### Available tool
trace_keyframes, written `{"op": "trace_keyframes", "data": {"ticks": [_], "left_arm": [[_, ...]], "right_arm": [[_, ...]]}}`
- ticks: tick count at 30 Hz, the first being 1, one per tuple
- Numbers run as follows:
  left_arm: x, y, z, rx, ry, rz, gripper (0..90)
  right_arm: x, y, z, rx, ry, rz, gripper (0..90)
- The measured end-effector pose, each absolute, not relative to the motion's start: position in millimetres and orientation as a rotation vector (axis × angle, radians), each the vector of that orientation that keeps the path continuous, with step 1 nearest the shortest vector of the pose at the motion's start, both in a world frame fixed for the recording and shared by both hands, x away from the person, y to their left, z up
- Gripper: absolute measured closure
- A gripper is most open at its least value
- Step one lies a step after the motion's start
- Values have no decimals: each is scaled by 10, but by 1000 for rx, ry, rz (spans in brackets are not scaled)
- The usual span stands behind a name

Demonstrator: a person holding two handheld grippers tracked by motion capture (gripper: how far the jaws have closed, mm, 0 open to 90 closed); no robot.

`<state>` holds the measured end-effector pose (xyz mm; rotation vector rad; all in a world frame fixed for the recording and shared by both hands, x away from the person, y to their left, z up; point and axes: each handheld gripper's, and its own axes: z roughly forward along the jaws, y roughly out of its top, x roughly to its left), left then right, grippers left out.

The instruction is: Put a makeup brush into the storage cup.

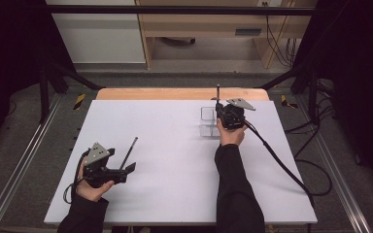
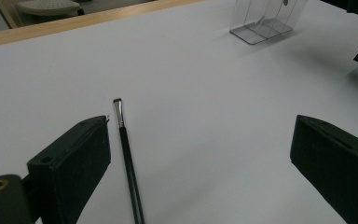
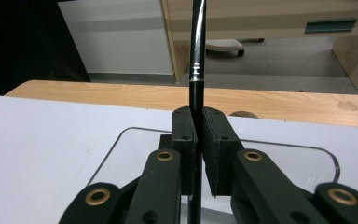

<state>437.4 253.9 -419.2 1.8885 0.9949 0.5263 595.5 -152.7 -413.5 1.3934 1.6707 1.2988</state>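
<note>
Right gripper fingers clamped on one brush over the clear organizer; left gripper wide open, second brush still on the table.

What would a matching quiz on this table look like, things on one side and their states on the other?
Things:
1. makeup brush on the table
2. upright brush
3. clear organizer
4. left gripper

States:
A. jaws wide open
B. clamped in the right gripper
C. lying flat
D. standing under the right gripper

Pairs: 1-C, 2-B, 3-D, 4-A
</note>
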Motion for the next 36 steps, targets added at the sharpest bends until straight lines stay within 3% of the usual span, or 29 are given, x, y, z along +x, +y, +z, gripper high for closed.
{"op": "trace_keyframes", "data": {"ticks": [22,36], "left_arm": [[4377,2515,-4202,1898,993,527,42],[4369,2482,-4205,1907,987,534,42]], "right_arm": [[5837,-1554,-4232,1417,1743,1228,834],[5502,-1692,-4026,1338,1776,1346,614]]}}
